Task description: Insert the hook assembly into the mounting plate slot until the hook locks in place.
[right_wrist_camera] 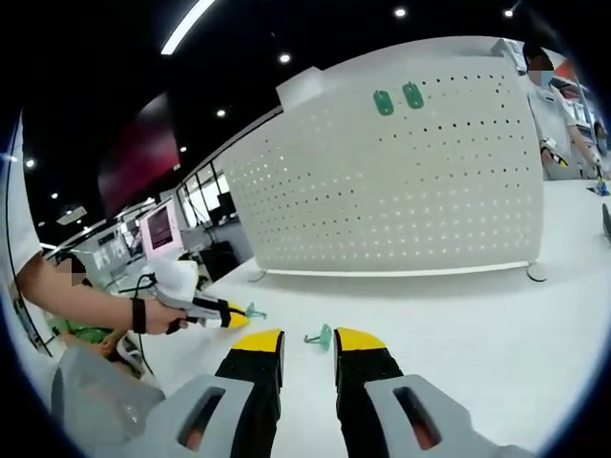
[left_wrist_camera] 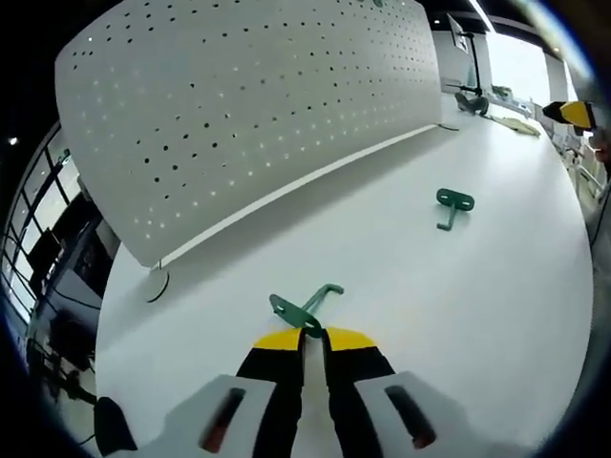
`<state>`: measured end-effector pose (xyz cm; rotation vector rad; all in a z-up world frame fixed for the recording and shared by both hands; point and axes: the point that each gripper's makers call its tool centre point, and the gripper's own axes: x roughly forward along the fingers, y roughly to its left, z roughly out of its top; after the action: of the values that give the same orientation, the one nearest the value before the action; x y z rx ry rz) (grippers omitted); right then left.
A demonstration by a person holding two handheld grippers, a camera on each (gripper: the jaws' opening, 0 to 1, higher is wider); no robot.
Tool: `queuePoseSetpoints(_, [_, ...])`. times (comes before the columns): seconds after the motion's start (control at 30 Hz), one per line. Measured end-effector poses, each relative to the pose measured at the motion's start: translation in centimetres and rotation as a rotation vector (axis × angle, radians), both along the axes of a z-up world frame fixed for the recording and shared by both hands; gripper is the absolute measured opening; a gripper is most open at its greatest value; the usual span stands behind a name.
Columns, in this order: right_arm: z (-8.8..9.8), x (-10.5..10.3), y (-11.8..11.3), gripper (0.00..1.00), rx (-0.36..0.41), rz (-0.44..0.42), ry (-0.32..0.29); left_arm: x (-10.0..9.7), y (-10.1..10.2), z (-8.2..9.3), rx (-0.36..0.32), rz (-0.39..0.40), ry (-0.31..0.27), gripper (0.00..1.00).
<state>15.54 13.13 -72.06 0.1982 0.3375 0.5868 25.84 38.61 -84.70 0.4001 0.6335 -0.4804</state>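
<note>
Matt white surfaces, painted green hardware

The pegboard [left_wrist_camera: 258, 105] looks like matt white perforated sheet, perhaps metal; the table [left_wrist_camera: 458, 315] is smooth, faintly glossy white (soft reflections); the green hooks [left_wrist_camera: 304, 305] seem painted metal.

Hooks, pegboard, table: positions

A pegboard [left_wrist_camera: 258, 114] stood upright along the far side of the table [left_wrist_camera: 477, 315]. One hook [left_wrist_camera: 304, 303] lay at the left gripper [left_wrist_camera: 313, 336] tips; a second hook [left_wrist_camera: 452, 205] lay apart, nearer the pegboard. Two hooks [right_wrist_camera: 398, 98] hung high on it.
</note>
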Motion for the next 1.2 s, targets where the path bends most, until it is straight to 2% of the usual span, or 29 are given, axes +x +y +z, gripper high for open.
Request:
queuePoseSetpoints(0.1, [0.2,0.0,0.0,0.20,0.002,0.001,-0.004,0.1,0.0,0.1,0.002,0.001,-0.005,0.12])
queuePoseSetpoints(0.37, [0.2,0.0,0.0,0.20,0.002,0.001,-0.004,-0.1,-0.5,0.4,0.008,-0.015,-0.001,0.09])
queuePoseSetpoints(0.5, [0.3,0.0,-0.1,0.20,0.007,-0.002,-0.008,-0.4,-0.7,1.0,-0.005,-0.016,0.002,0.09])
queuePoseSetpoints(0.57, [0.4,0.0,-0.1,0.20,0.007,-0.002,-0.010,-0.6,-1.0,1.3,0.021,-0.031,-0.002,0.09])
queuePoseSetpoints(0.7, [0.5,0.0,0.1,0.20,0.009,0.001,-0.015,-0.8,-2.0,2.3,-0.034,-0.036,-0.013,0.07])
queuePoseSetpoints(1.07, [1.2,-0.3,0.2,0.20,0.009,0.004,-0.034,-2.3,-4.4,3.6,-0.072,-0.076,0.001,0.04])
queuePoseSetpoints(1.2, [1.3,-0.3,0.3,0.20,0.010,0.007,-0.039,-3.0,-5.2,4.4,-0.110,-0.082,0.019,0.04])
